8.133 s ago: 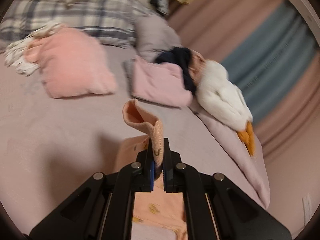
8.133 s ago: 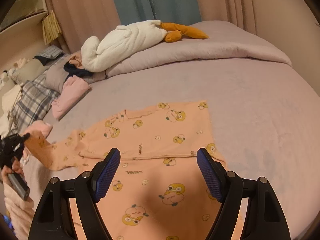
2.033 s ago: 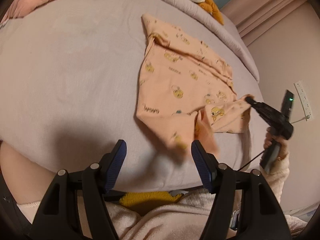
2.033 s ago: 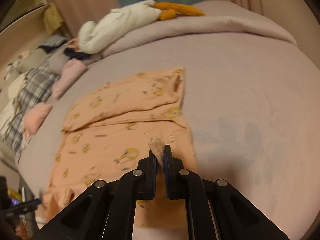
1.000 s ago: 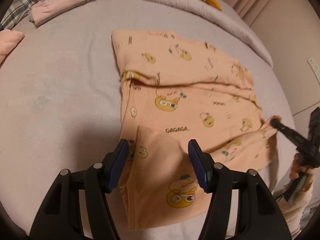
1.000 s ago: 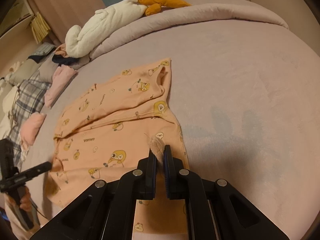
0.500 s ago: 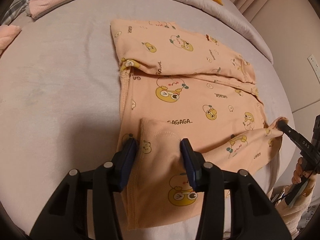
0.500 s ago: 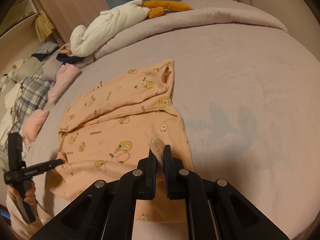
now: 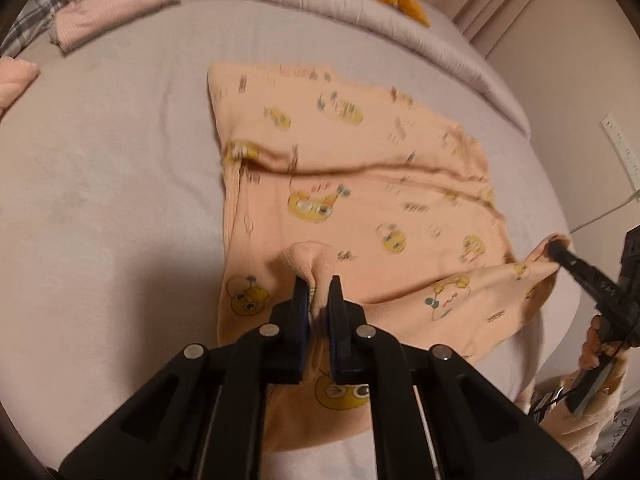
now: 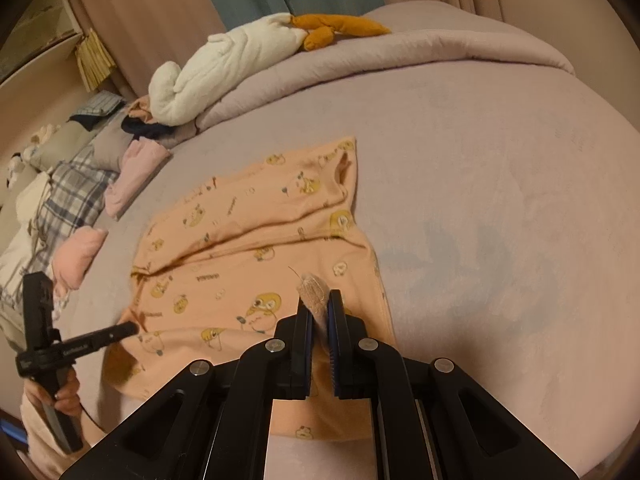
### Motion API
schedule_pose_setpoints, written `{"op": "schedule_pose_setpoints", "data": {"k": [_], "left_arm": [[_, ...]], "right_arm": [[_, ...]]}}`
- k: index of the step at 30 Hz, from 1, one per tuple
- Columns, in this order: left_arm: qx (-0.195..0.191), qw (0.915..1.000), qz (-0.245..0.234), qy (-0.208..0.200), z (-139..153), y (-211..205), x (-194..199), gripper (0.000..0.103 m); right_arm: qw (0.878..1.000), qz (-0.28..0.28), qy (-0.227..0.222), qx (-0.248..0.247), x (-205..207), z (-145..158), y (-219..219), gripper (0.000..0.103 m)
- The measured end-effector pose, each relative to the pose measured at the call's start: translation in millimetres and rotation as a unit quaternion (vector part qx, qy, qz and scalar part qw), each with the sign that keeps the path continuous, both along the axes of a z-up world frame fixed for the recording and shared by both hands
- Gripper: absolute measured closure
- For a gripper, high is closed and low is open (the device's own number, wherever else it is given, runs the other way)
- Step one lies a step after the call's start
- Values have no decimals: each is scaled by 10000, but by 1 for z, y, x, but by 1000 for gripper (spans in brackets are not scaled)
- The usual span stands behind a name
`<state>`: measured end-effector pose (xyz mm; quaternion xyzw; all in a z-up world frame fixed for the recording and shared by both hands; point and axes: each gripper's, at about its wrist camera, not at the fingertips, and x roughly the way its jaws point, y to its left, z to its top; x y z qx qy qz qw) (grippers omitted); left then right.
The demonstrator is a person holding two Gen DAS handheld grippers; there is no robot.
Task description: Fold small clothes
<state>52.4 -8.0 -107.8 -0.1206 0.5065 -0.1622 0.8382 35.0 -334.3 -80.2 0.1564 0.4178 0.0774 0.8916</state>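
— Where do we stand on the bed (image 10: 500,200)?

— We hold the peach printed garment (image 9: 360,184) at two points near the bed's front edge. Our left gripper (image 9: 319,300) has just been closing, and its fingers (image 9: 301,300) now pinch a raised fold of the cloth near the garment's left side. Our right gripper (image 10: 319,312) pinches another bunch of the same fabric, fingers (image 10: 335,312) pressed tight around it.

— How does the garment lie?

— Spread flat across the lilac sheet, with one long crease running across its middle. In the left wrist view the print is smeared by blur, so we cannot read the lettering there. Its nearest hem is hidden behind our own gripper frames in both views.

— What else can we make out?

— A white plush toy (image 10: 224,68) with orange feet lies on the rolled duvet (image 10: 400,56) at the far side. Folded pink clothes (image 10: 136,172) sit beside a plaid pillow (image 10: 68,204) at the left, both partly cut off by the lens edge. Our left hand (image 10: 66,396) shows only as fingers round a handle, and a pale sleeve (image 9: 584,412) is cropped at the frame's rim. A wall socket (image 9: 622,148) and its cable are barely legible.
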Motion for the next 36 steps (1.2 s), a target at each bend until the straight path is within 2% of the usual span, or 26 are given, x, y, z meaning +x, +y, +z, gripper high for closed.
{"op": "schedule_pose_setpoints", "data": {"k": [3,9,14,20,26,33,36], "left_arm": [[-215,9994,92,-243,21,9,-3,96],[-341,9964,227,-741,54,10,-2,96],[-385,9931,380,-1042,75,12,15,96],[-430,9881,626,-1340,93,20,50,96],[-432,9850,907,-1403,95,27,96,96],[-546,9835,1153,-1280,78,34,149,96],[-639,9833,1204,-1207,64,33,171,95]], "right_arm": [[9999,6,-127,-24,1,9,2,95],[9991,6,-414,-33,6,26,5,95],[9975,80,-697,-81,21,48,7,95],[9951,183,-964,-128,62,67,13,95],[9958,204,-882,-154,115,64,16,95],[9971,118,-747,100,169,42,11,95],[9977,19,-673,46,185,30,10,95]]}}
